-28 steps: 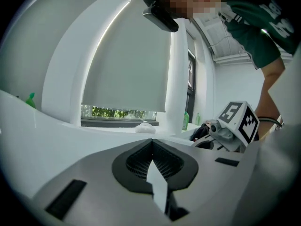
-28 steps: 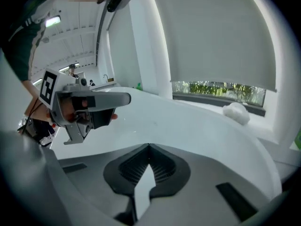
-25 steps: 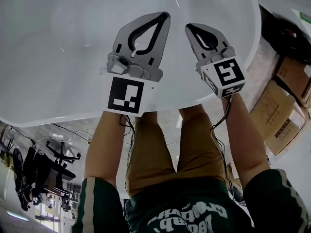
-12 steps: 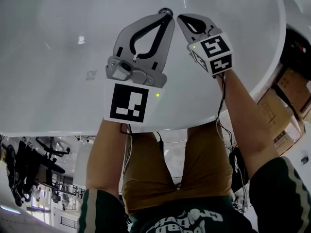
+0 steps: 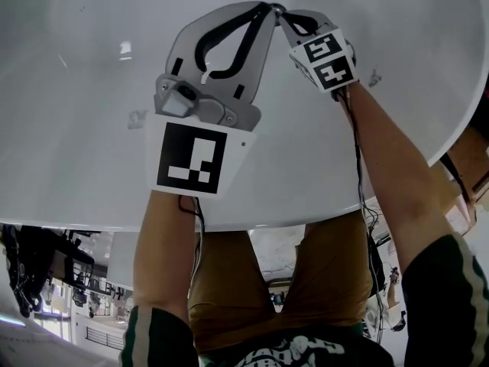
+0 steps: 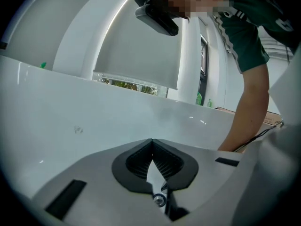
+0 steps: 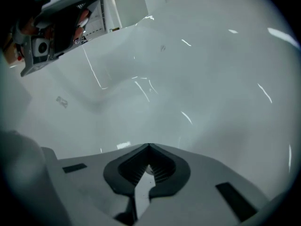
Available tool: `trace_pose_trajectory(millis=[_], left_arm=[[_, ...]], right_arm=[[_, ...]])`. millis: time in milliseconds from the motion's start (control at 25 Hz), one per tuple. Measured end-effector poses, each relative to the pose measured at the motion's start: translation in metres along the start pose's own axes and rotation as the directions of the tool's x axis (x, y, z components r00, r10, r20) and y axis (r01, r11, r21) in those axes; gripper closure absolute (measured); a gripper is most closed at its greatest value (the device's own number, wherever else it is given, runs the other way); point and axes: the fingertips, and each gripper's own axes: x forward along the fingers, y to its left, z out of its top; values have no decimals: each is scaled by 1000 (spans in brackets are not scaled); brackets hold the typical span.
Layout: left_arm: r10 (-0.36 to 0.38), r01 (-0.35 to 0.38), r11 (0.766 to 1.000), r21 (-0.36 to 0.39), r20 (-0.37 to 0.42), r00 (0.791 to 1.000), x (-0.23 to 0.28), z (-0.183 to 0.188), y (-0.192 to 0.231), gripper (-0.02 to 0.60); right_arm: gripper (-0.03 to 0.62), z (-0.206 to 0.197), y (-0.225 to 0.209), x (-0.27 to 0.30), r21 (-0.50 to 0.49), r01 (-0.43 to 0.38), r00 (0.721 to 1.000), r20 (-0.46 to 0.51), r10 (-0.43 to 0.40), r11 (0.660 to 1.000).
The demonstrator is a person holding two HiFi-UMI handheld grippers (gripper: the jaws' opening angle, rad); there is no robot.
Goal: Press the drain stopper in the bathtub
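Note:
I look down into a white bathtub (image 5: 92,90). Only a small dark edge of the drain stopper (image 5: 276,7) shows at the far end, between the two gripper tips. My right gripper (image 5: 284,15) is shut, with its tip down at the stopper. In the right gripper view a bit of grey metal (image 7: 149,169) shows behind the closed jaws of the right gripper (image 7: 149,146). My left gripper (image 5: 267,9) is shut too and empty, its tip right beside the stopper. The left gripper (image 6: 151,141) faces the tub's inner wall in its own view.
The tub's near rim (image 5: 252,222) curves across in front of the person's legs. Cardboard boxes (image 5: 467,163) stand on the floor to the right of the tub. The left gripper's body (image 7: 51,22) shows at the upper left of the right gripper view.
Both grippers have reached farther into the tub toward the drain. The right gripper's tip has swung left onto the stopper, which showed clear between the tips half a second ago.

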Motion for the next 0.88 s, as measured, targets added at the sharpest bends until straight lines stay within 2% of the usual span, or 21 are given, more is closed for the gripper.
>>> trace_pose_trajectory(millis=[240, 440, 560, 720, 880], left_arm=[[-30, 30, 1000, -1, -7, 1000, 14, -20, 1, 574], [20, -22, 999, -43, -41, 999, 14, -42, 14, 574], [30, -32, 998, -45, -54, 998, 13, -51, 18, 574], [29, -31, 998, -45, -48, 998, 15, -50, 18, 574], [35, -38, 998, -57, -49, 998, 14, -50, 15, 574]], right_arm=[[580, -21, -9, 41, -29, -4, 997, -76, 2, 1000], [580, -36, -13, 62, -67, 1, 994, -108, -8, 998], [580, -45, -9, 72, -99, -15, 991, -131, 2, 995], [580, -54, -7, 80, -108, -17, 987, -164, -1, 994], [580, -57, -8, 80, -117, 16, 985, -167, -36, 993]])
